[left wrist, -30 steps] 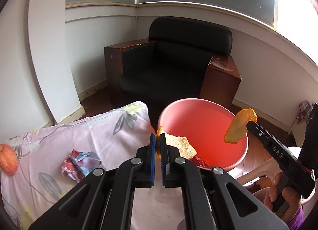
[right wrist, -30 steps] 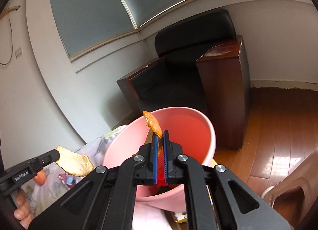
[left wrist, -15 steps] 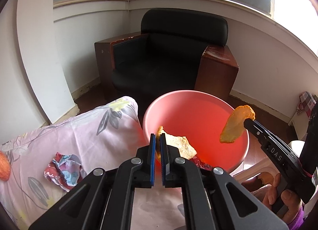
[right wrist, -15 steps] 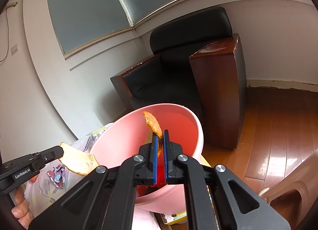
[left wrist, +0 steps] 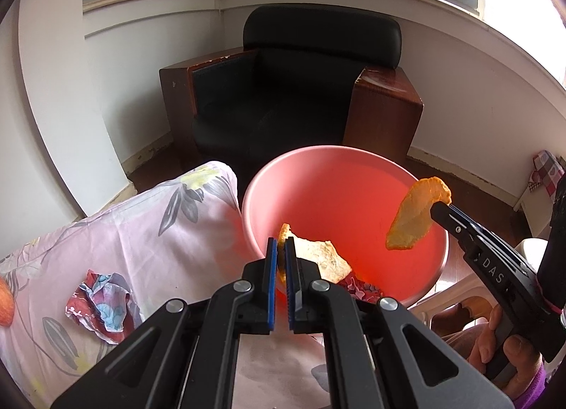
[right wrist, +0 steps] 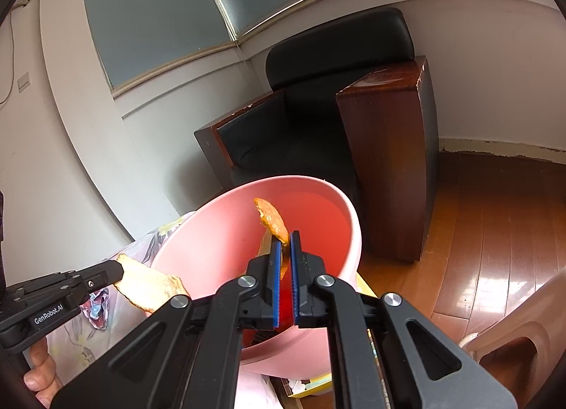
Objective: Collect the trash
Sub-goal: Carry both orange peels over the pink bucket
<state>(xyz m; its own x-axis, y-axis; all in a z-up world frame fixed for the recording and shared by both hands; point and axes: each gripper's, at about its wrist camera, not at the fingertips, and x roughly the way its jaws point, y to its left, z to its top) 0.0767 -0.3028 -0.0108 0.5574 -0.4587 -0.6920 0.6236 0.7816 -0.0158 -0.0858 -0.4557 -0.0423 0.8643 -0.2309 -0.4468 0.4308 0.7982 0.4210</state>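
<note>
Left gripper (left wrist: 279, 250): jaws clamped on a pale, flat peel scrap (left wrist: 318, 257), held at the near rim of the pink basin (left wrist: 353, 156).
Right gripper (right wrist: 286, 243): jaws clamped on a curled orange peel (right wrist: 270, 220), hanging over the basin's open mouth.
Pale scrap: thin, dry-looking, rough cream face, ragged edge; most of it stuck out sideways from the pads.
Orange peel: stiff curl, dimpled skin, pinched by one end only.
Basin: smooth plastic, round, deep, walls glossy; tilted toward the cameras.
Still out: crumpled printed wrapper (left wrist: 102, 306) on the floral sheet (left wrist: 141, 225), well apart from the basin.
Risk, left: released here, the scrap could catch the rim and slide onto the sheet, being so close to the edge.
Risk, right: light peel might cling to a pad when freed.
</note>
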